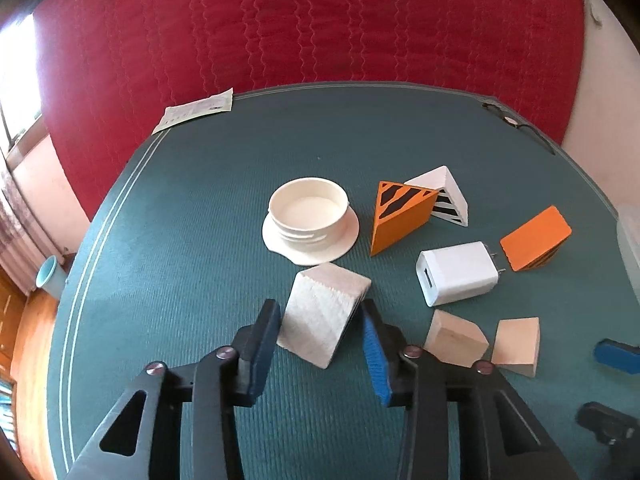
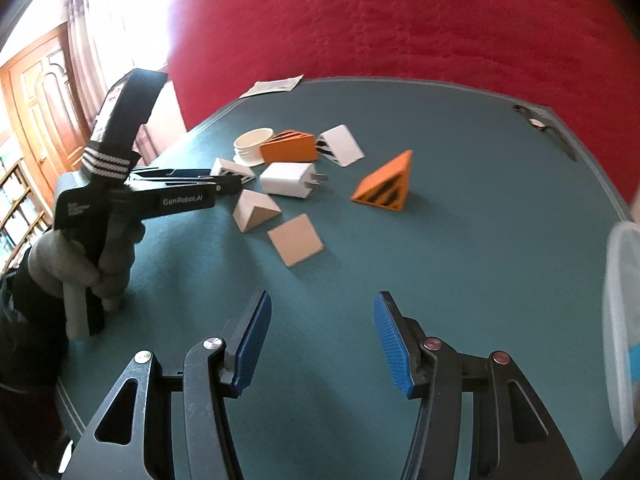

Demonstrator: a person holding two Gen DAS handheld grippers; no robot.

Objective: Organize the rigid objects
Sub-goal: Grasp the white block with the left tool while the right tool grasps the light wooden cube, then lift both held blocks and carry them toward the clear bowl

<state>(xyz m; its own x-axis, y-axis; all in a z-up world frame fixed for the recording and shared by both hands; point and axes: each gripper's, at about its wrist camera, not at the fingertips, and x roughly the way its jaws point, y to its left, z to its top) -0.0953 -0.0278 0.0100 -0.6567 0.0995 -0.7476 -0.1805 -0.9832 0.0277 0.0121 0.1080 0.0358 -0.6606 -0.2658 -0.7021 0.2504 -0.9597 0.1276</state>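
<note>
Six wedge blocks [image 1: 326, 314], one white charger [image 1: 456, 278], one cream lid [image 1: 310, 222], one paper slip [image 1: 194, 114].

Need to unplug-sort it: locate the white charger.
In the left wrist view, the white charger lies right of centre on the green table, between two orange wedges.

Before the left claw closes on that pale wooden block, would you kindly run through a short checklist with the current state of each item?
1. Pale wooden block sits between the left claw's fingers: ok.
2. Left claw closed firmly on the block: cannot tell; the pads look near or touching its sides.
3. Block free of neighbours: ok; the cream screw-top lid and white USB charger lie apart from it.
4. Right claw open, empty and out of the way: ok.
5. Drop-off spot ready: cannot tell; only the edge of a clear plastic container shows.
</note>
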